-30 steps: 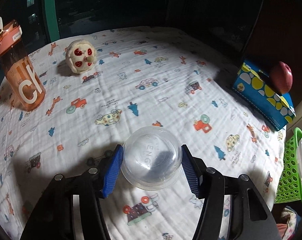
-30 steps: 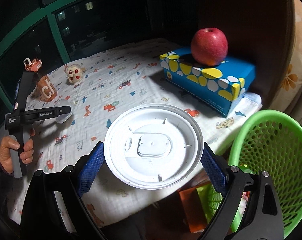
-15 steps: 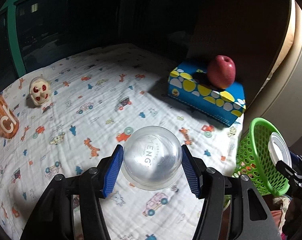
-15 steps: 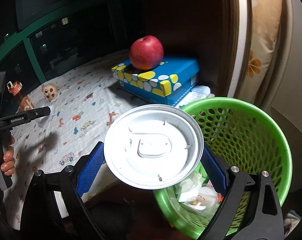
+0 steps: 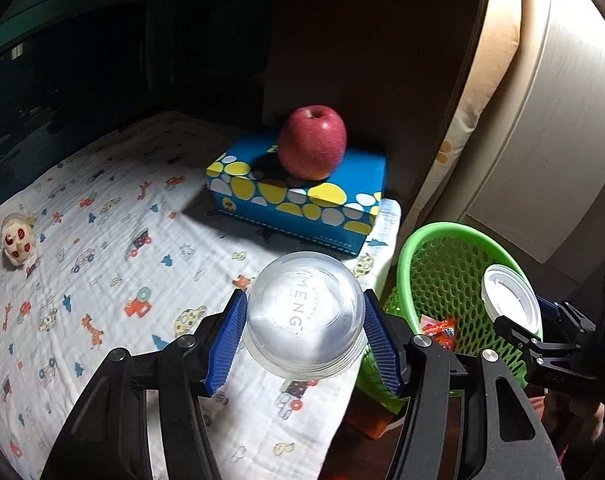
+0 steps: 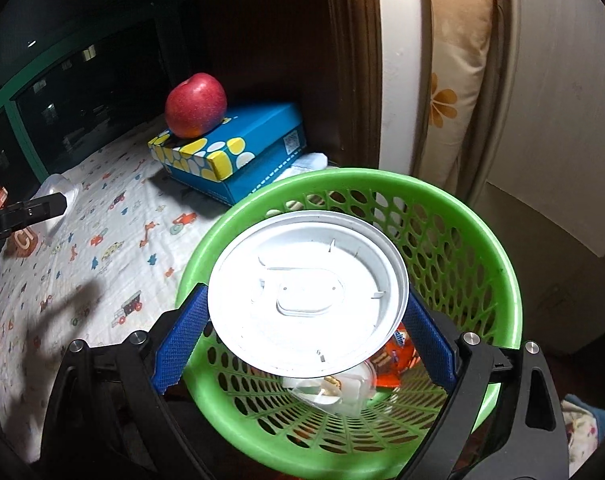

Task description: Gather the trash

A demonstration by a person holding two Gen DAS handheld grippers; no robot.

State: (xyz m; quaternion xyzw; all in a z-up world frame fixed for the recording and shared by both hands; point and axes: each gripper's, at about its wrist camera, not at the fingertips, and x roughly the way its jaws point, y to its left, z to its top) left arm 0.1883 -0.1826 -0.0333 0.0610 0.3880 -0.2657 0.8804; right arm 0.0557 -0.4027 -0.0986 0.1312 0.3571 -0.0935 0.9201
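While two tongs (image 5: 305,338) (image 6: 302,342) grip, one basket (image 6: 498,264).

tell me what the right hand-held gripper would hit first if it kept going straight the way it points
Most likely the green basket: the right hand-held gripper, shut on the white lid, points into its open mouth, toward the wrappers inside. Depth is unclear.

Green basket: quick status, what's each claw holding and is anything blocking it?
Right gripper shut on white lid, over green basket. Left gripper shut on clear cup, beside the rim. Nothing blocking.

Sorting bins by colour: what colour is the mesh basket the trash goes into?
Bright green basket; clearest in the right wrist view.
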